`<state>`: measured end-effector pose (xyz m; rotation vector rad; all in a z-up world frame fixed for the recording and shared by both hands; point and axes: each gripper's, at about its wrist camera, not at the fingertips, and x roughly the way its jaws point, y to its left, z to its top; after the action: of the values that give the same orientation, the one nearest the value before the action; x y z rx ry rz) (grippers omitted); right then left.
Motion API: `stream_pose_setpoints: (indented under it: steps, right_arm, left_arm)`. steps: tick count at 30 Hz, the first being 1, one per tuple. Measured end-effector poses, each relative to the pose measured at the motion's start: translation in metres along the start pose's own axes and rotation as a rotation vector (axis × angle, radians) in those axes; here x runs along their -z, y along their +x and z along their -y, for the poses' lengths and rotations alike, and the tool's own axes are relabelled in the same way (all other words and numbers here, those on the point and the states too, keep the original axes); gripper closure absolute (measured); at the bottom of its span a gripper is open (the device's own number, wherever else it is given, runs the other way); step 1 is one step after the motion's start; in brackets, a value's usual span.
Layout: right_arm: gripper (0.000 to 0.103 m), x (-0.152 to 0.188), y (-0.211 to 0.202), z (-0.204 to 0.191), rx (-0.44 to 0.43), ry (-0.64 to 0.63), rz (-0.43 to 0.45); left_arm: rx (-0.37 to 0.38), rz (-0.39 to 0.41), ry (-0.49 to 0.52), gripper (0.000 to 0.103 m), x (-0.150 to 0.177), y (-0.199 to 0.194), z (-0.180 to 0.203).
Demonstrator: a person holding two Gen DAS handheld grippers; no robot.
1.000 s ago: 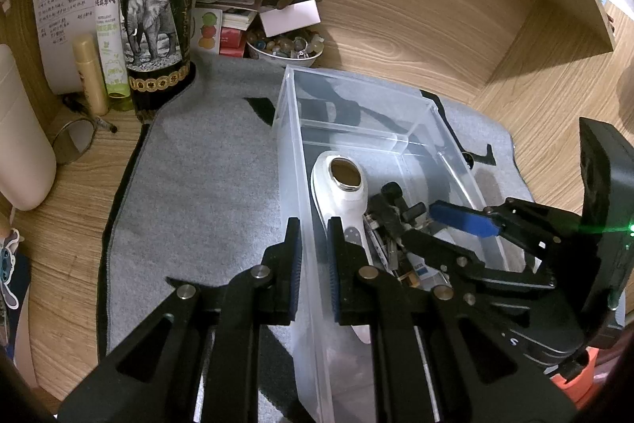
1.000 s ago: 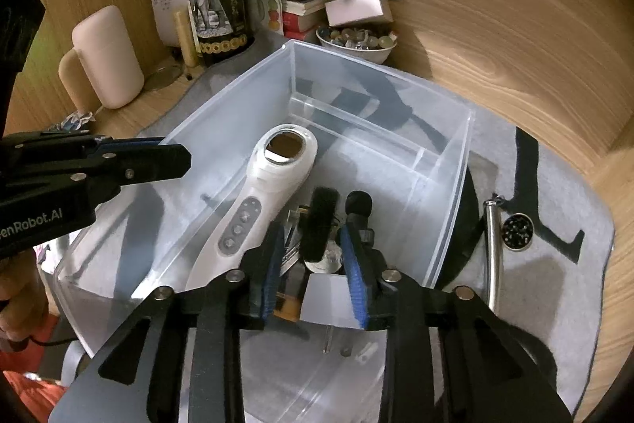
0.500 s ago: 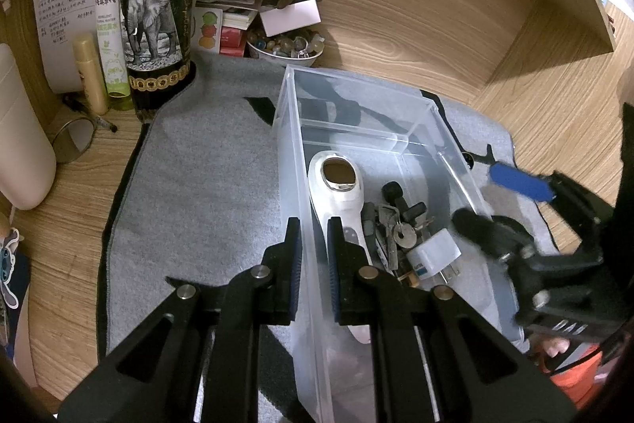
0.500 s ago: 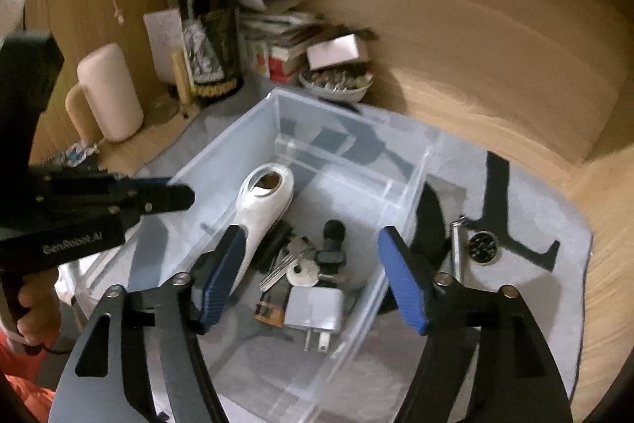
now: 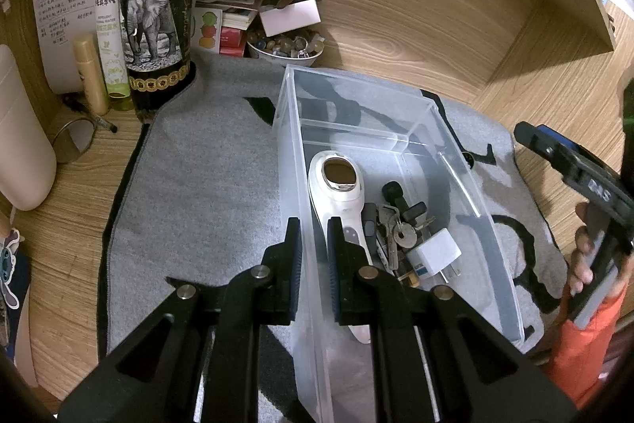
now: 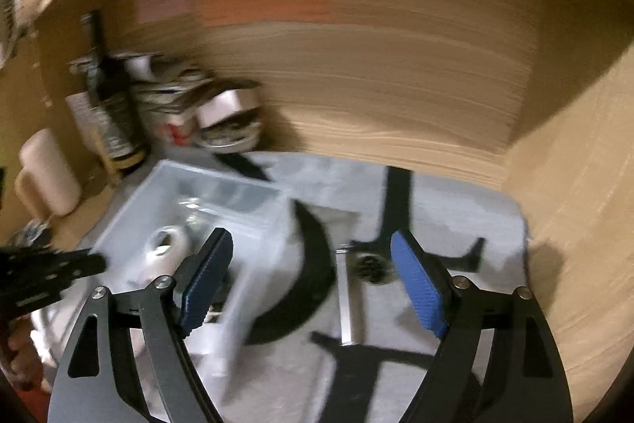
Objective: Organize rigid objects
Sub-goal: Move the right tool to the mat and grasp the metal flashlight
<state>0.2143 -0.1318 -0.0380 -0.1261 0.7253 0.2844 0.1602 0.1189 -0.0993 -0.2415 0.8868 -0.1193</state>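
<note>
Left wrist view: lower centre, the left hand-held gripper (image 5: 313, 244) is pressed together on the bin (image 5: 396, 129) wall. Centre, keys (image 5: 400, 230) lie inside. Right wrist view: the right hand-held gripper (image 6: 311, 278), jaws just opened and empty, frames a metal rod (image 6: 345, 298) outside. Rushing could knock it away.

Left of clear bin (image 5: 396, 137): bare grey mat (image 5: 198, 193), wide open.
Behind bin: wine bottle (image 5: 154, 14) and bowl of stones (image 5: 285, 46) crowd the back wall.
Right of bin: metal rod (image 6: 346, 296) lies across the mat.
</note>
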Motion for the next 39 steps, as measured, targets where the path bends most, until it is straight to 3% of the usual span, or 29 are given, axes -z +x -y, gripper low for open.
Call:
stream_pose_setpoints:
  steps: [7, 13, 20, 22, 26, 32, 39]
  right_arm:
    - [0.023, 0.013, 0.036, 0.026, 0.035, 0.071, -0.097]
    - [0.027, 0.035, 0.069, 0.028, 0.012, 0.079, -0.212]
    - [0.053, 0.05, 0.097, 0.027, -0.003, 0.076, -0.316]
    - [0.058, 0.051, 0.096, 0.025, 0.016, 0.059, -0.304]
    - [0.088, 0.052, 0.094, 0.021, 0.005, 0.039, -0.295]
    - [0.089, 0.051, 0.084, 0.019, -0.009, 0.054, -0.27]
    - [0.089, 0.039, 0.049, 0.017, -0.036, 0.062, -0.177]
  left_arm:
    - [0.001, -0.001, 0.0, 0.093, 0.0, 0.0, -0.001]
    - [0.0, 0.0, 0.0, 0.093, 0.0, 0.0, -0.001]
    - [0.0, 0.0, 0.0, 0.093, 0.0, 0.0, -0.001]
    - [0.001, -0.001, -0.001, 0.093, 0.0, 0.0, 0.0]
    - [0.0, -0.001, 0.0, 0.093, 0.0, 0.0, -0.001]
    - [-0.001, -0.001, 0.0, 0.093, 0.001, -0.001, 0.0]
    - [0.001, -0.001, -0.002, 0.093, 0.001, -0.001, -0.001]
